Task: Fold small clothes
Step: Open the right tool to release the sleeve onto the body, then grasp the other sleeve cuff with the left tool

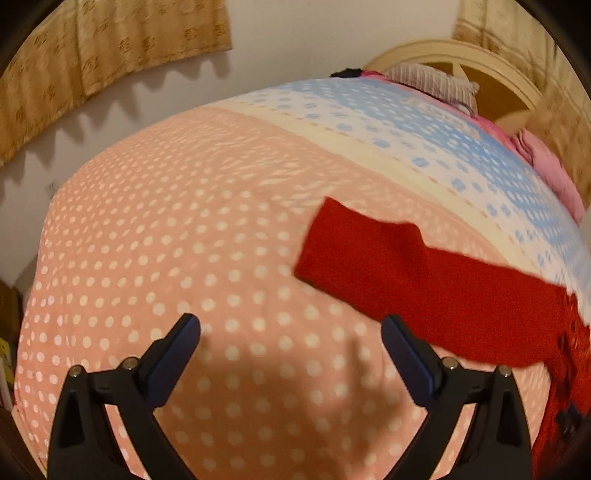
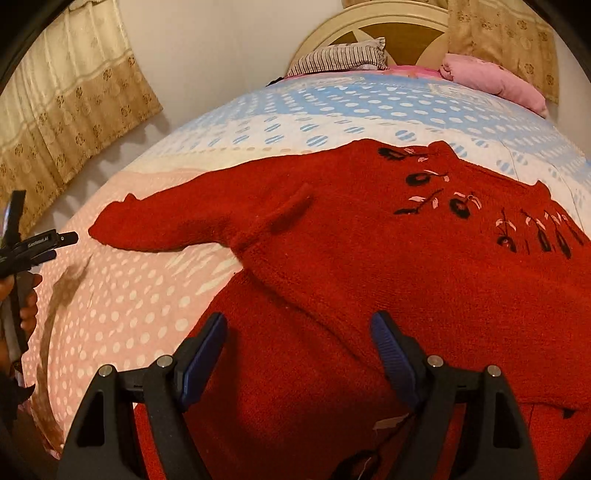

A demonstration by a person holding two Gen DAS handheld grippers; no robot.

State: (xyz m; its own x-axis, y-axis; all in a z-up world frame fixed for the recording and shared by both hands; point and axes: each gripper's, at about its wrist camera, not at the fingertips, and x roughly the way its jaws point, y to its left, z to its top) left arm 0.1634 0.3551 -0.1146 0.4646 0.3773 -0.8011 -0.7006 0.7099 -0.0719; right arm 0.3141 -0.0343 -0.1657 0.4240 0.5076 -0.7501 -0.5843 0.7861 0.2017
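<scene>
A red knitted sweater (image 2: pixel 369 266) with black and pink embroidered flowers lies spread on the bed, one sleeve (image 2: pixel 177 225) stretched out to the left. In the left wrist view that sleeve (image 1: pixel 406 273) runs in from the right. My left gripper (image 1: pixel 291 328) hovers open over the pink dotted bedspread, just left of the sleeve, holding nothing. Above the sweater's lower body my right gripper (image 2: pixel 299 325) stands open, with nothing between its blue pads. The left gripper (image 2: pixel 55 242) also shows at the left edge of the right wrist view, held by a hand (image 2: pixel 27 306).
The bedspread (image 1: pixel 166 258) is pink with white dots near me and blue and white farther off. A striped pillow (image 2: pixel 340 55) and a pink pillow (image 2: pixel 495 79) lie at the cream headboard (image 2: pixel 369 22). Beige curtains (image 2: pixel 66 122) hang on the left wall.
</scene>
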